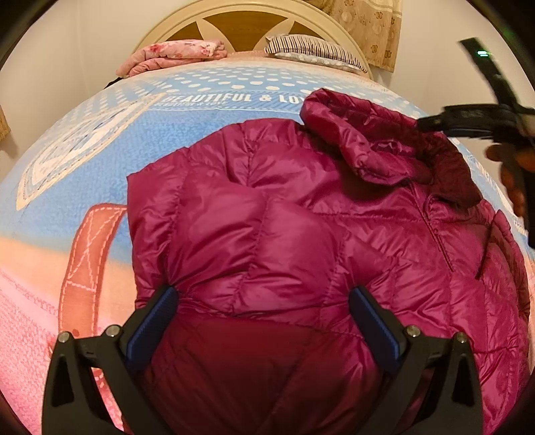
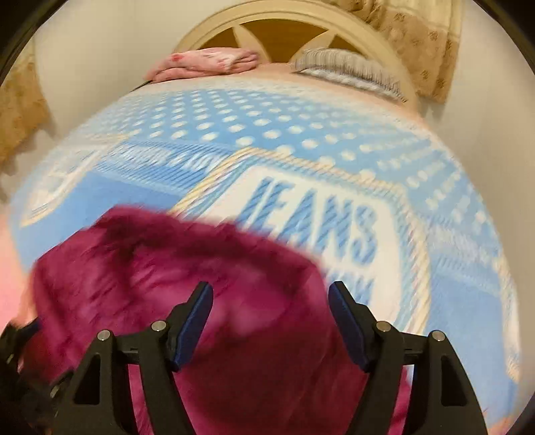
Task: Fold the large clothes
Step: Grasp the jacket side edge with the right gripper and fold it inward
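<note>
**Magenta jacket on the bed, both grippers spread**

Lying across a blue and pink printed blanket (image 1: 100, 140) on the bed: a magenta quilted down jacket (image 1: 267, 214), shiny, puffed and creased, partly folded, hood (image 1: 361, 140) flopped over its upper right part. Left gripper (image 1: 262, 313) over the near hem, blue-padded fingers (image 1: 153, 321) wide apart, nothing between them, tips touching or just above the fabric; cannot tell which. Right gripper (image 2: 271, 314) likewise spread, nothing clamped, over the jacket's (image 2: 167, 274) right edge, beside the white patch lettered "JEANS" (image 2: 314, 221); that view smeared by motion blur, so fabric detail lost. Same gripper, black, also seen from the left camera at far right (image 1: 474, 120), above the hood, with part of a hand (image 1: 511, 167) beneath it. At the head of the bed: a folded pink floral cloth (image 1: 174, 55), a striped pillow (image 1: 311, 50), a cream arched headboard (image 1: 247, 13), a beige patterned curtain (image 1: 371, 26) at upper right.
</note>
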